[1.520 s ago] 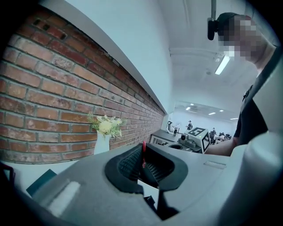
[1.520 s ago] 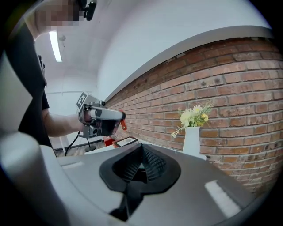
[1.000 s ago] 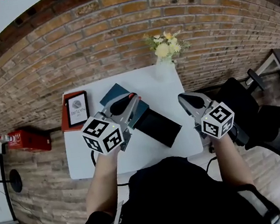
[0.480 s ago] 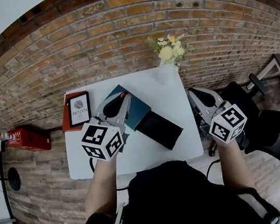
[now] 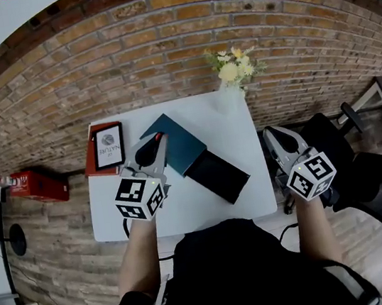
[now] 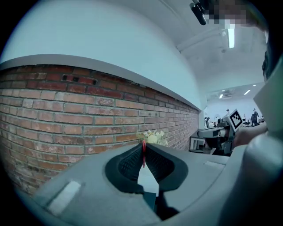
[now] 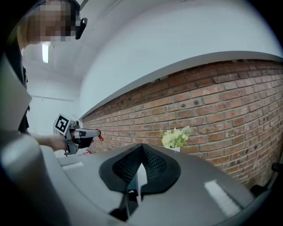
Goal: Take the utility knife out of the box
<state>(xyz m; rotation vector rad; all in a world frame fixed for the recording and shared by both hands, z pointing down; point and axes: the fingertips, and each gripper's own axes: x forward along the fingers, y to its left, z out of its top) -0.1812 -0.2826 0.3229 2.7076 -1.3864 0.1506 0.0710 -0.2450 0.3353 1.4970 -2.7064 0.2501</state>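
Utility knife point(image 6: 143, 155) between left gripper point(image 5: 158, 140) tips

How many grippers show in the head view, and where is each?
2. The left gripper is above the table's left half, clamping the utility knife; the right gripper is past the table's right edge.

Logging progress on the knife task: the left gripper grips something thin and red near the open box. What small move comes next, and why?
Probably lower the left gripper and lay the utility knife, seemingly the thin red thing in its closed jaws, on bare table beside the box. It hangs clear of the box; the right gripper is shut and empty.
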